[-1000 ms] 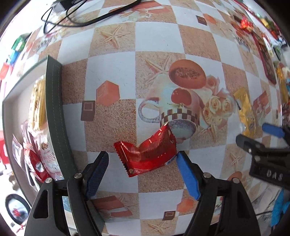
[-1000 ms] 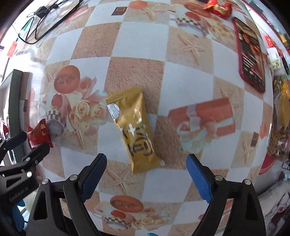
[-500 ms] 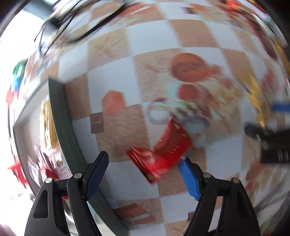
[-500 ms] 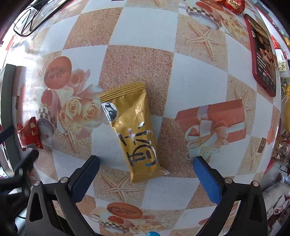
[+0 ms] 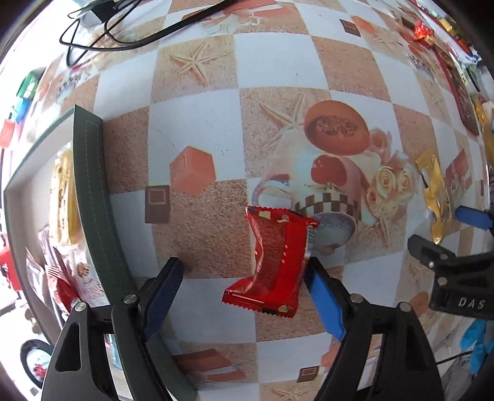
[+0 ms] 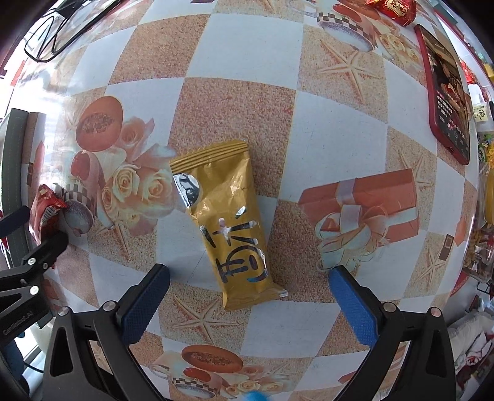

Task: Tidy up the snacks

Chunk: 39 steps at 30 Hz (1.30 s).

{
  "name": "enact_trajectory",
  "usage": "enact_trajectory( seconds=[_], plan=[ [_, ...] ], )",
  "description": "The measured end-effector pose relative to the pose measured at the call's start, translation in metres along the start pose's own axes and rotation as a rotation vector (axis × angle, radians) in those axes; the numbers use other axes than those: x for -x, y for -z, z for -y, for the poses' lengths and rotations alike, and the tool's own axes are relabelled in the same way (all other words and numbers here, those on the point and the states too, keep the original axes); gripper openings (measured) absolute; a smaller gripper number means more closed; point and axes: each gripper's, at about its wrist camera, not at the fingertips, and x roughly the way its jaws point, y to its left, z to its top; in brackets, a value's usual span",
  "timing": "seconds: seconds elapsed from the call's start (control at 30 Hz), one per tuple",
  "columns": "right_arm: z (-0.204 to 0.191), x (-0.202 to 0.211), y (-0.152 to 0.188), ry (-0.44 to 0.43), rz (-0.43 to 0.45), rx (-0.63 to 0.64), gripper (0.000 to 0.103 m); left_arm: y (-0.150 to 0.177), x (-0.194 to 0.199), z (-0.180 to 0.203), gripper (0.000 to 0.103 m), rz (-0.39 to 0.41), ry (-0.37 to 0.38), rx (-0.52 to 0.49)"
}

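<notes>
A red snack packet (image 5: 274, 265) lies on the patterned tablecloth between the fingers of my left gripper (image 5: 242, 268). Its edge rests against the right pad (image 5: 321, 296), while the left pad stands well clear, so the gripper is open. A gold snack packet (image 6: 225, 225) lies lengthwise between the wide-open fingers of my right gripper (image 6: 248, 273), touching neither pad. Both grippers point down at the table. The right wrist view shows the left gripper (image 6: 31, 228) and the red packet (image 6: 46, 203) at the far left.
A dark-green-rimmed tray (image 5: 92, 191) holding several snack packets (image 5: 64, 185) sits left of the left gripper. Black cables (image 5: 123, 34) lie at the far edge. A phone in a red case (image 6: 444, 92) and more wrapped snacks (image 6: 395, 9) are at the right.
The red packet has swung from lying crosswise to lying lengthwise against the left gripper's right pad. The right gripper's jaws have spread wider and sit closer over the gold packet.
</notes>
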Motion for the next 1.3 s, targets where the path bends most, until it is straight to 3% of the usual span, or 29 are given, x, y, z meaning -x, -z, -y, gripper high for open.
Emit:
enact_trajectory(
  seconds=[0.3, 0.63, 0.83, 0.93, 0.97, 1.03, 1.07, 1.1, 1.13, 1.3],
  plan=[
    [-0.001, 0.003, 0.002, 0.001, 0.019, 0.006, 0.103, -0.021, -0.003, 0.035, 0.102, -0.032, 0.005, -0.019],
    [-0.002, 0.008, 0.004, 0.005, 0.043, 0.018, 0.103, -0.014, -0.005, 0.029, 0.103, -0.022, 0.013, -0.022],
    [-0.006, 0.010, -0.002, 0.008, 0.000, 0.023, 0.101, -0.024, -0.018, 0.053, 0.102, -0.033, 0.003, -0.013],
    [-0.012, 0.019, -0.002, 0.012, 0.025, 0.047, 0.083, -0.025, -0.010, 0.062, 0.090, -0.024, 0.006, -0.031],
    [-0.015, 0.024, -0.001, 0.014, 0.037, 0.058, 0.070, -0.024, -0.010, 0.067, 0.086, -0.015, 0.006, -0.049],
    [-0.018, 0.031, -0.004, 0.014, 0.051, 0.064, 0.045, -0.024, -0.003, 0.076, 0.059, 0.005, 0.014, -0.086],
    [-0.018, 0.033, -0.005, 0.011, 0.055, 0.060, 0.023, -0.024, 0.000, 0.080, 0.050, 0.011, 0.021, -0.100],
    [-0.017, 0.034, -0.006, -0.010, 0.048, 0.046, 0.023, -0.025, 0.002, 0.083, 0.035, 0.014, 0.029, -0.111],
    [-0.016, 0.035, -0.007, -0.028, 0.045, 0.031, 0.023, -0.026, 0.002, 0.085, 0.030, 0.008, 0.044, -0.114],
    [-0.016, 0.050, -0.007, -0.135, 0.056, -0.028, 0.023, -0.024, 0.019, 0.080, 0.028, 0.049, 0.103, -0.095]
  ],
)
